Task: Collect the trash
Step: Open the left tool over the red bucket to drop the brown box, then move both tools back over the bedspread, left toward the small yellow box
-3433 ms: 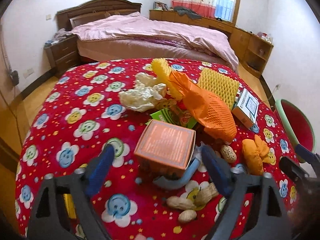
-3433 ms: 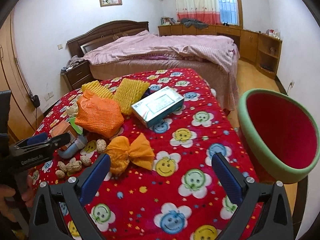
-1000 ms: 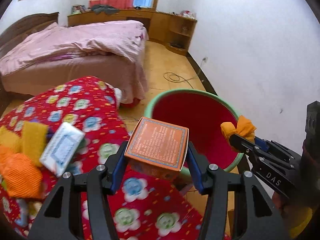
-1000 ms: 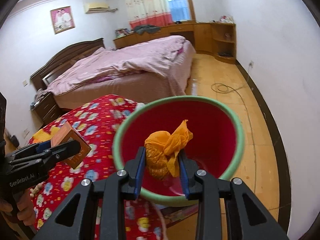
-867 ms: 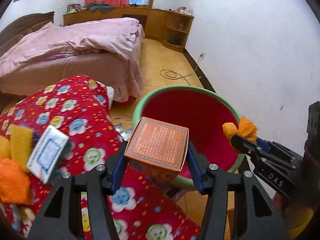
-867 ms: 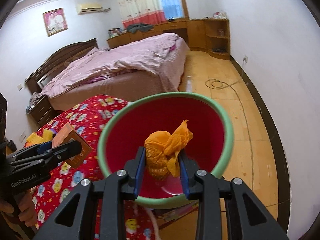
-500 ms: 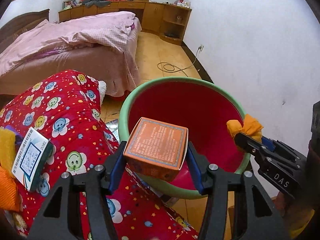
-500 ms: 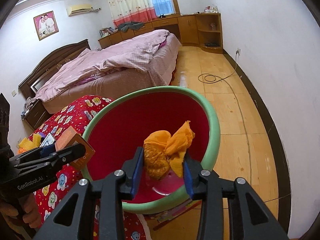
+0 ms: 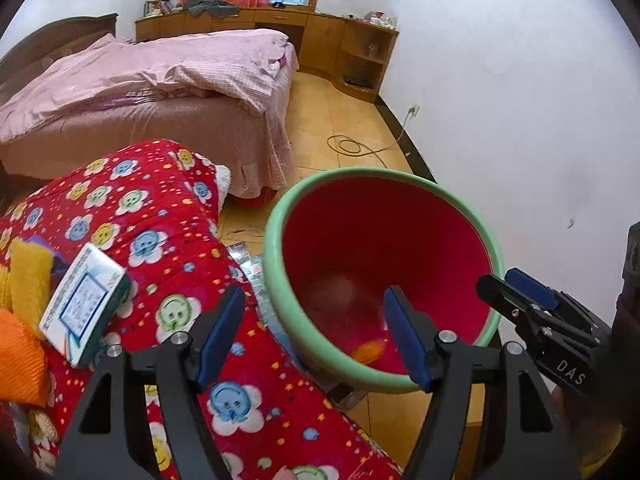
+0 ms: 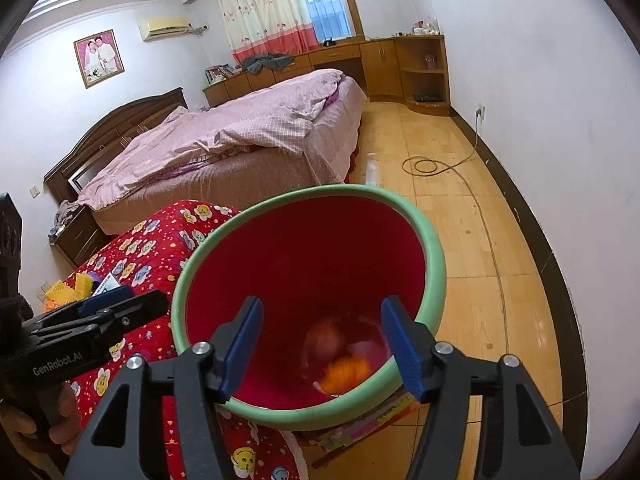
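The red bin with a green rim [image 9: 276, 216] [image 10: 434, 248] stands on the floor beside the table. My left gripper [image 9: 314, 332] hangs over its near edge, jaws opening, nothing between them. My right gripper [image 10: 320, 344] is above the bin mouth, jaws also opening and empty. Down in the bin lies the orange wrapper [image 10: 346, 372] [image 9: 370, 350], blurred. Next to it is a blurred reddish shape [image 10: 326, 336] that looks like the orange box. Each gripper shows in the other's view: the right gripper [image 9: 498, 278], the left gripper [image 10: 144, 296].
The table under a red smiley-face cloth [image 9: 168, 216] holds a blue-white box [image 9: 82, 304], orange mesh [image 9: 18, 360] and yellow foam [image 9: 30, 276]. Papers [image 10: 360, 420] lie under the bin. A pink bed [image 10: 240, 132] and a floor cable [image 10: 428, 166] are behind.
Both grippers have opened. The orange box has left the left gripper and the orange wrapper the right one; both now lie in the bin. Both hands drifted closer over the bin.
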### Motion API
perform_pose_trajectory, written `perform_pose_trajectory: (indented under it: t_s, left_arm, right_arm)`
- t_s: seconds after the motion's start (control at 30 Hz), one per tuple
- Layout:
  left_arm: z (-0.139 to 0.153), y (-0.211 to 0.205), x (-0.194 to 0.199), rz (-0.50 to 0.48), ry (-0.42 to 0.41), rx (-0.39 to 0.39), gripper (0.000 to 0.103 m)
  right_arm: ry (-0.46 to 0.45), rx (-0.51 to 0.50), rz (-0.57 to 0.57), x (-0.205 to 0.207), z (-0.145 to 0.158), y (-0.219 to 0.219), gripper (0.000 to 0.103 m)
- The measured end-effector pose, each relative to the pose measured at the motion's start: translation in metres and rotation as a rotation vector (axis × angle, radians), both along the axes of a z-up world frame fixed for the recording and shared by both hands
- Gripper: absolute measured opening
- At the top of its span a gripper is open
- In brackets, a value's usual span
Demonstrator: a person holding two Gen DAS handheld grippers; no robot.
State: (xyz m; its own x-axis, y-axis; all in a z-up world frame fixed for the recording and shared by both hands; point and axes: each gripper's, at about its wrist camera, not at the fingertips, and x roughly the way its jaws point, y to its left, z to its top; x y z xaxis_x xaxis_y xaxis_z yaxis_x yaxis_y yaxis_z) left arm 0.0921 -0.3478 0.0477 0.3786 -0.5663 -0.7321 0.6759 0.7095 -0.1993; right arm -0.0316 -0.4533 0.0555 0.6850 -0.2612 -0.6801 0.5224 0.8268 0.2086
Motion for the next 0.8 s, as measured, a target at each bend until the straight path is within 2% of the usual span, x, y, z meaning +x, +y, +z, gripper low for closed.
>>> perform_pose_trajectory:
  t_s: [0.4, 0.8]
  left_arm:
    - [0.022, 0.068, -0.011, 0.101, -0.005, -0.044, 0.071]
    - [0.031, 0.163, -0.020, 0.270, 0.006, -0.034, 0.071]
  right_arm:
    - [-0.027, 0.000, 0.025, -0.004, 0.017, 0.029, 0.070]
    - [-0.021, 0.023, 0.126, 0.007, 0.018, 0.089, 0.073]
